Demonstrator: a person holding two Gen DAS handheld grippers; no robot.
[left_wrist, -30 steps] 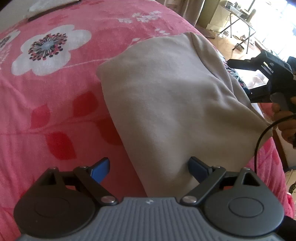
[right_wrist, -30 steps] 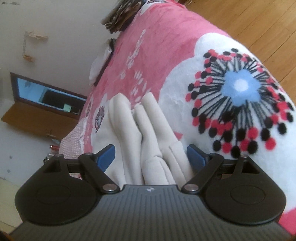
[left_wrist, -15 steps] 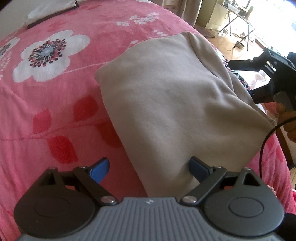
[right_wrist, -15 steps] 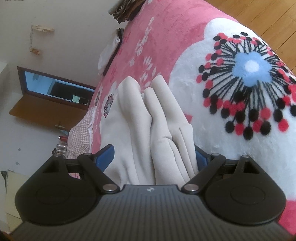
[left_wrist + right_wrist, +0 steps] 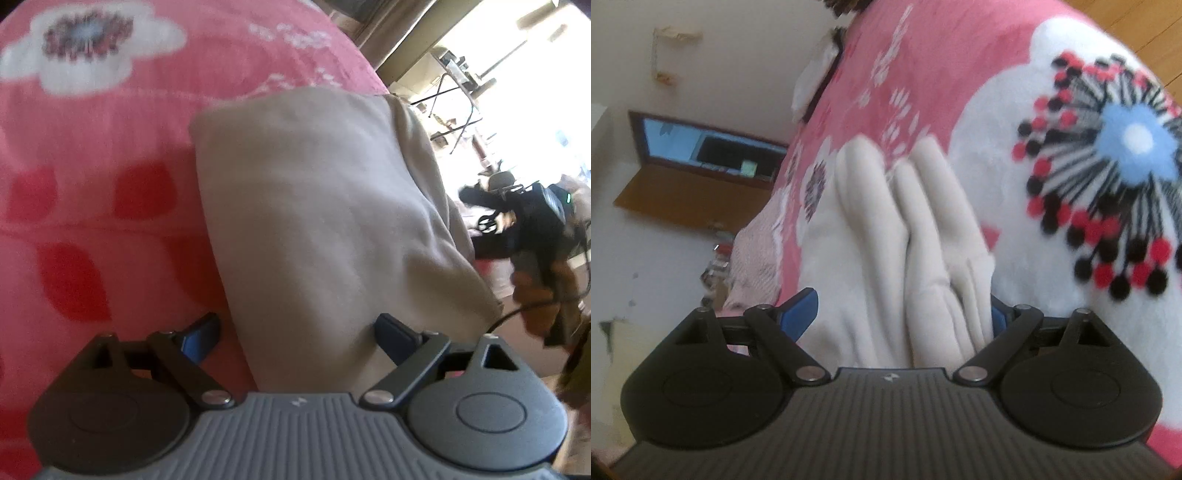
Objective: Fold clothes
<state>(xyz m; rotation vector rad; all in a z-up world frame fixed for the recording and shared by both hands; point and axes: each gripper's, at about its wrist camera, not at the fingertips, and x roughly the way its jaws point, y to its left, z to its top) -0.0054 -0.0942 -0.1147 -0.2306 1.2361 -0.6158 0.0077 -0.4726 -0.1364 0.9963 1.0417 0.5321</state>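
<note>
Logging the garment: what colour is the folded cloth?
Plain beige folded cloth, clearest in the left wrist view.

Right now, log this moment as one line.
stage: folding | item: folded beige fabric garment on pink floral blanket | left tool: open, straddling garment edge | right tool: open around garment folds
</note>
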